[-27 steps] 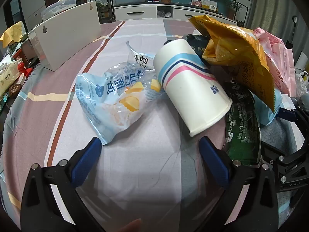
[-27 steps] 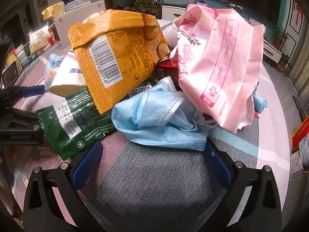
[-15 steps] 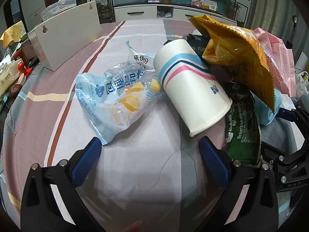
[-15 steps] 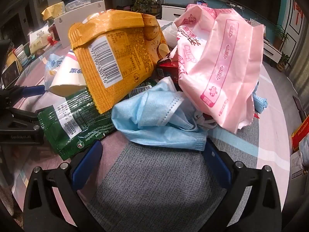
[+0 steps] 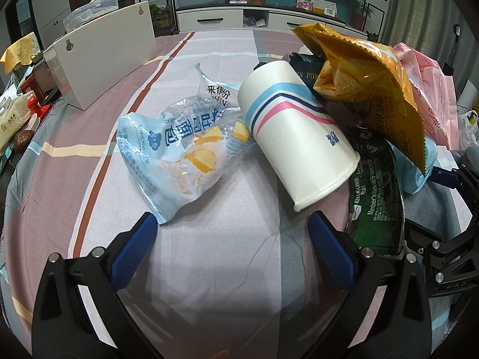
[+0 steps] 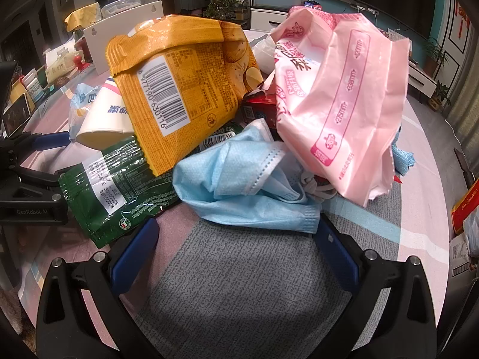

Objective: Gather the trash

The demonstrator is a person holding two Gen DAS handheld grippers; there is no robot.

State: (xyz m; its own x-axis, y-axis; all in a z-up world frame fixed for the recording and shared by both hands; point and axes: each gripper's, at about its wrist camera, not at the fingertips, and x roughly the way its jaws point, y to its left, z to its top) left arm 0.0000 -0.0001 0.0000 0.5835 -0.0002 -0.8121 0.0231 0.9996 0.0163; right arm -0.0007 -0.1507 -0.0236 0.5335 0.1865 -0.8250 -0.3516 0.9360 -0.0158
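A pile of trash lies on the striped tablecloth. In the left wrist view a clear blue bread wrapper (image 5: 176, 152) lies left of a tipped paper cup (image 5: 296, 137) with blue and pink stripes, beside a green packet (image 5: 375, 191) and an orange chip bag (image 5: 368, 80). My left gripper (image 5: 232, 233) is open and empty just short of the wrapper and cup. In the right wrist view a crumpled blue face mask (image 6: 248, 179) lies in front of the orange chip bag (image 6: 185, 89), a pink bag (image 6: 344, 98) and the green packet (image 6: 110, 188). My right gripper (image 6: 235, 239) is open, empty, close before the mask.
A white board (image 5: 101, 62) stands at the table's left edge, with boxes and small items (image 5: 18, 119) beyond it. A red box (image 6: 260, 107) sits inside the pile. A red-yellow carton (image 6: 464, 203) lies at the right edge. A TV cabinet (image 5: 239, 18) stands behind the table.
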